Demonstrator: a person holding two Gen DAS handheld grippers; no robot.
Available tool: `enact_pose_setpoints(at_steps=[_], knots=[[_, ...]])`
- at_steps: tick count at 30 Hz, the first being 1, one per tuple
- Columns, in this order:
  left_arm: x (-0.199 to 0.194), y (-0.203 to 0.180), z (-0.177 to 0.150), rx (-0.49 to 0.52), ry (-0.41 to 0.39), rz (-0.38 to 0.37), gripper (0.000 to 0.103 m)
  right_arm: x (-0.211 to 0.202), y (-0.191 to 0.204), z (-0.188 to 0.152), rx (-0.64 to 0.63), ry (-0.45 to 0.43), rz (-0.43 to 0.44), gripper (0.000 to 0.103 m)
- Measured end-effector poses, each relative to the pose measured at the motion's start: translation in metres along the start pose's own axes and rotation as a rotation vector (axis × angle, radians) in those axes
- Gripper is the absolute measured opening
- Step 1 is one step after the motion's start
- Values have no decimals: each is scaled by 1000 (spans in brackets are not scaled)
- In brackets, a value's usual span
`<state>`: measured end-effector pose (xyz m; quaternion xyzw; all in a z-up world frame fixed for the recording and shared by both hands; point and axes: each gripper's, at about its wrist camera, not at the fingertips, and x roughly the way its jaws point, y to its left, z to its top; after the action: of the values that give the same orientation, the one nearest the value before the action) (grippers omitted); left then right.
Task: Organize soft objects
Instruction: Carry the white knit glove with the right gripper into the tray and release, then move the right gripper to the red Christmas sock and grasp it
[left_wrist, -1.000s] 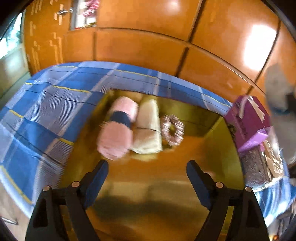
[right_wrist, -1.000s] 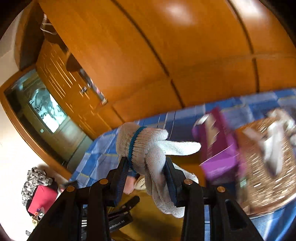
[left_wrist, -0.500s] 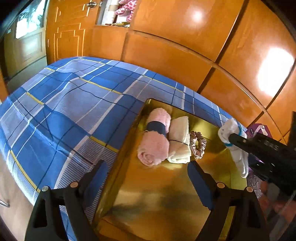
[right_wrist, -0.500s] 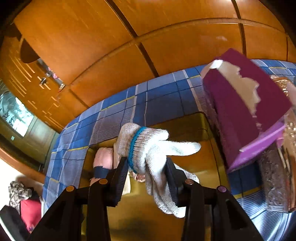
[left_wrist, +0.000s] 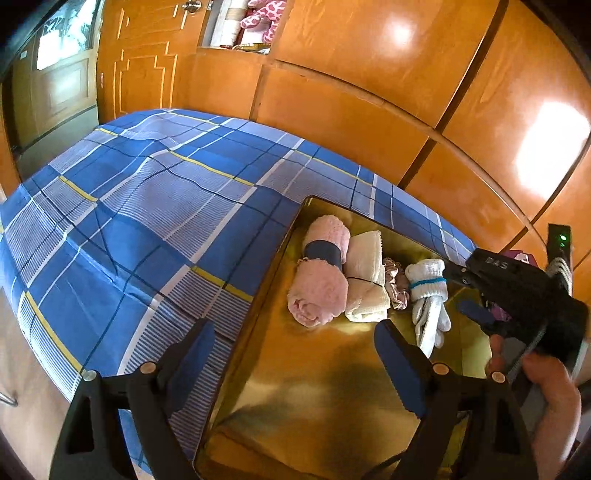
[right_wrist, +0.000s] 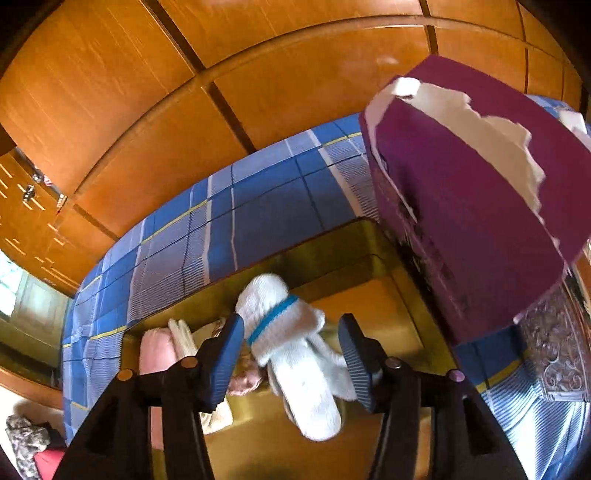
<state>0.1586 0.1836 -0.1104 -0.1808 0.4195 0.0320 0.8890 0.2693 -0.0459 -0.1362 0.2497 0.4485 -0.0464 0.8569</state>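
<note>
A white knit glove (right_wrist: 291, 343) with a blue cuff band lies between my right gripper's (right_wrist: 291, 362) open jaws, which stand apart from it, over the gold tray (right_wrist: 391, 325). In the left wrist view the glove (left_wrist: 428, 295) rests in the tray (left_wrist: 332, 369) beside a frilly scrunchie (left_wrist: 397, 284), a cream rolled towel (left_wrist: 365, 277) and a pink rolled towel (left_wrist: 321, 277) with a dark band. My left gripper (left_wrist: 291, 365) is open and empty above the tray's near half.
The tray sits on a blue plaid bedspread (left_wrist: 147, 221). A purple tissue box (right_wrist: 480, 206) and an ornate silver box (right_wrist: 554, 347) stand to the tray's right. Wooden wardrobe panels (left_wrist: 369, 92) rise behind the bed.
My right gripper carried the glove down to the tray beside the scrunchie and opened, releasing it. The left gripper pulled back and higher.
</note>
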Motion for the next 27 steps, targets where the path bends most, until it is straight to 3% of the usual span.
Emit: enact_pose_setpoints(at_steps=[4, 7, 13, 21, 27], knots=[[3, -2, -1, -2, 8, -5, 89, -16, 1, -10, -31, 26, 79, 54], [3, -6, -2, 11, 12, -3, 89, -39, 8, -21, -139, 10, 141, 54], [5, -16, -6, 17, 27, -15, 90, -98, 6, -37, -341, -129, 218, 54], [6, -40, -14, 63, 45, -54, 93, -157, -26, -34, -466, -317, 184, 54], [5, -63, -19, 111, 56, -84, 95, -190, -70, -20, -416, -389, 128, 54]])
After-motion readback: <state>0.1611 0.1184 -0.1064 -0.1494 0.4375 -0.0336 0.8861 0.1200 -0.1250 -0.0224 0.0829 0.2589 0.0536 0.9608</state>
